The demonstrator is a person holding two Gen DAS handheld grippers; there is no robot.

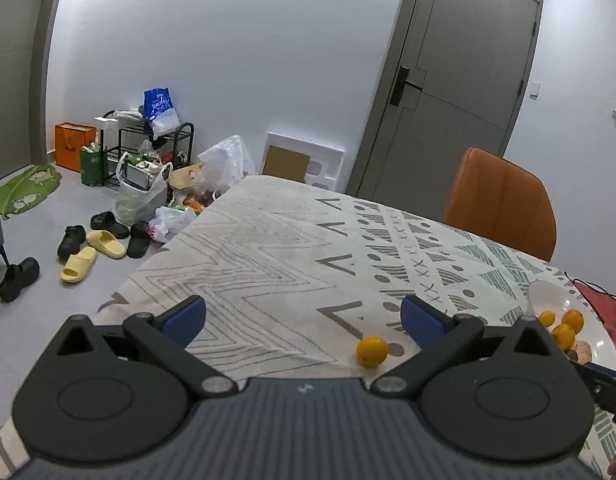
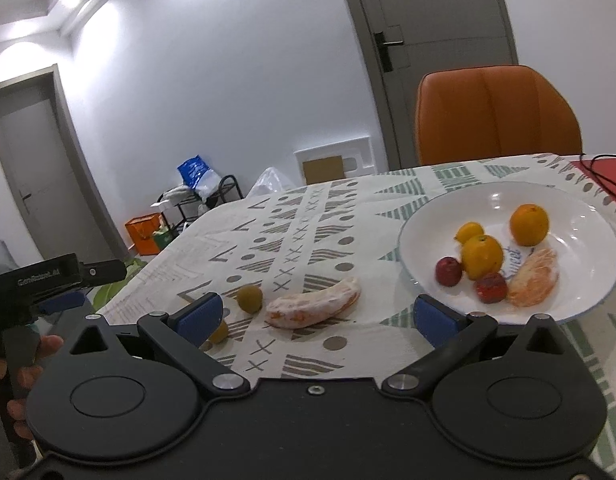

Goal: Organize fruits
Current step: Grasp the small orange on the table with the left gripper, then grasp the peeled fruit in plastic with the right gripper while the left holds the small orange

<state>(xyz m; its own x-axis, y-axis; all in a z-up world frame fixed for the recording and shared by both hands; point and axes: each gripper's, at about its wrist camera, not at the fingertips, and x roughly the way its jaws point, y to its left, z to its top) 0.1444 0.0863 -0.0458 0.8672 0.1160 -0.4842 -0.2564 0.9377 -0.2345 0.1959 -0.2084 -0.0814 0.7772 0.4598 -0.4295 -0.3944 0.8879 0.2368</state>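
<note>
Spread wide and empty, the right gripper (image 2: 317,316) faces the peeled citrus segment (image 2: 313,307) lying crosswise just ahead, left of the white plate (image 2: 423,216). Also spread, the left gripper (image 1: 304,316) sits farther off.

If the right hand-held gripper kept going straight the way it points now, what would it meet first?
Most likely the peeled citrus segment lying on the tablecloth, which sits between the open fingers of the right hand-held gripper. The white plate lies off to the right of that line. Depth is hard to judge here.
</note>
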